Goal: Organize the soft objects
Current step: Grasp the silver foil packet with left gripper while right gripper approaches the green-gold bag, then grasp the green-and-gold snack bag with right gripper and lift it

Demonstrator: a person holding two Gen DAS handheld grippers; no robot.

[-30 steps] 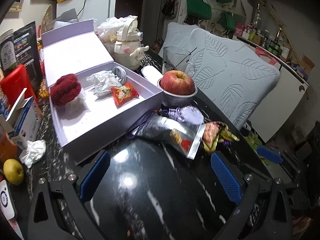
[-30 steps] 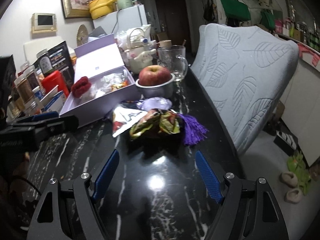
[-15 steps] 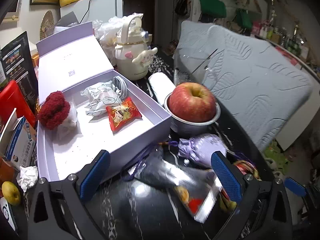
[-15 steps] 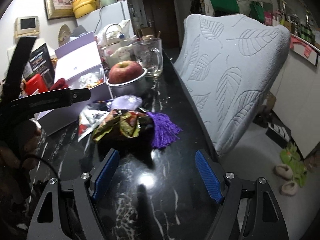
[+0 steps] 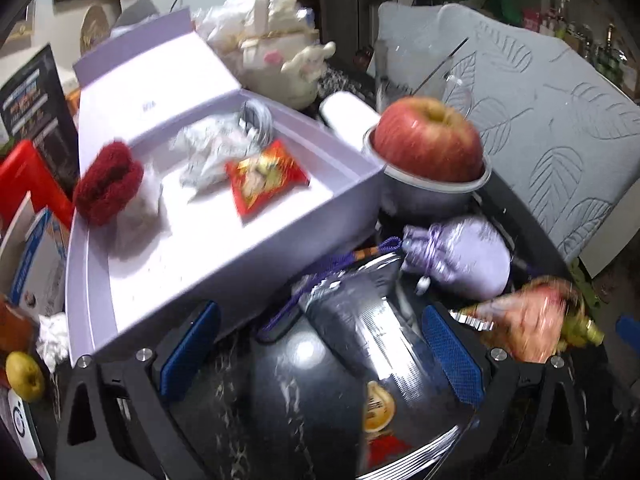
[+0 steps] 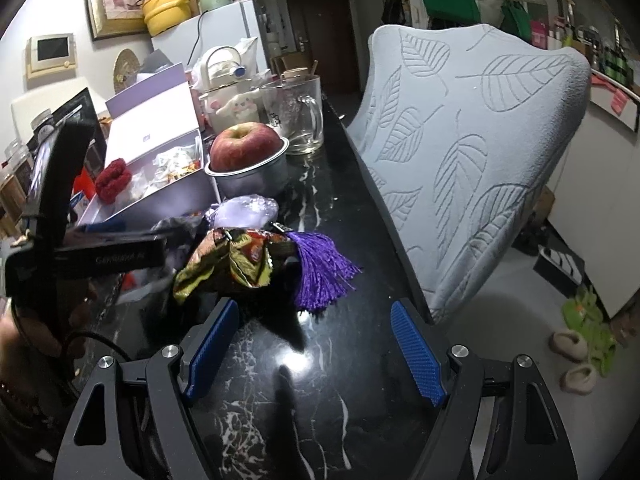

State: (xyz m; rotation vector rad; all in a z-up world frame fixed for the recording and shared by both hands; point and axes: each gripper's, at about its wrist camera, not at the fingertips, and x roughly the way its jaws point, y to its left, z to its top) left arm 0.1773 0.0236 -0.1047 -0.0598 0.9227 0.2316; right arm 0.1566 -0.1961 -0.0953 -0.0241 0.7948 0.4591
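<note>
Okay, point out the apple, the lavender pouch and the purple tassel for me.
apple (image 5: 430, 144), left wrist view, on its red front skin.
lavender pouch (image 5: 472, 256), left wrist view, middle of the bag's body.
purple tassel (image 6: 322, 270), right wrist view, on the fringe strands.

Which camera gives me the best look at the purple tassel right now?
Right wrist view: the purple tassel lies fully visible and sharp on the black table, beside the crumpled snack wrapper. The left wrist view is motion-blurred and shows only thin purple cord, not the fringe.
</note>
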